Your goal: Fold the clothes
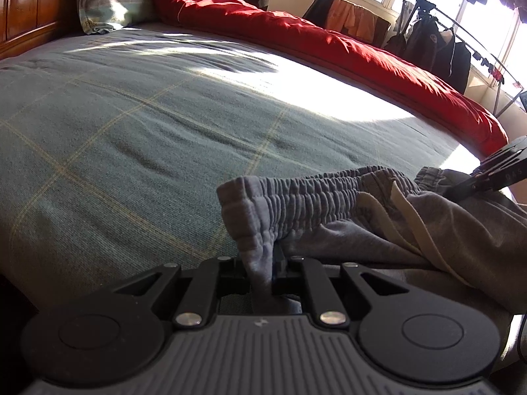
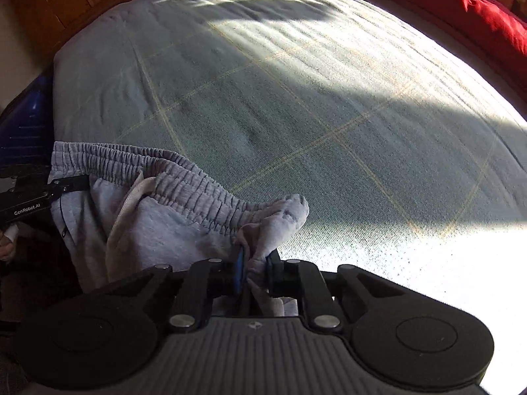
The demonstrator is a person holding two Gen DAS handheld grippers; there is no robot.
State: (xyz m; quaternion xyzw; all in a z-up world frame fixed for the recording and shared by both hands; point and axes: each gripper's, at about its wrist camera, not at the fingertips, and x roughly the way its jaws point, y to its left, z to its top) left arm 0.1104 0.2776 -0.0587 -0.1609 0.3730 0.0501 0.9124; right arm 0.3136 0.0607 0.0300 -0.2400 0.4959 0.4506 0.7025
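Along the near edge of the bed (image 1: pixel 131 125), my left tongs (image 1: pixel 260 273) were clenched on one end of the grey sweatpants' (image 1: pixel 329 223) waistband. From the right wrist, my right tongs (image 2: pixel 255 273) gripped the opposite end. Both corners seemed secured; next I judged I should lift and spread the sweatpants flat.

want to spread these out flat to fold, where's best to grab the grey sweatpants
Grip the elastic waistband at its two ends, coming in from the near bed edge. It is the thick gathered rim and lies across the bed. Both hand-held grippers, left and right, are shut on those corners.
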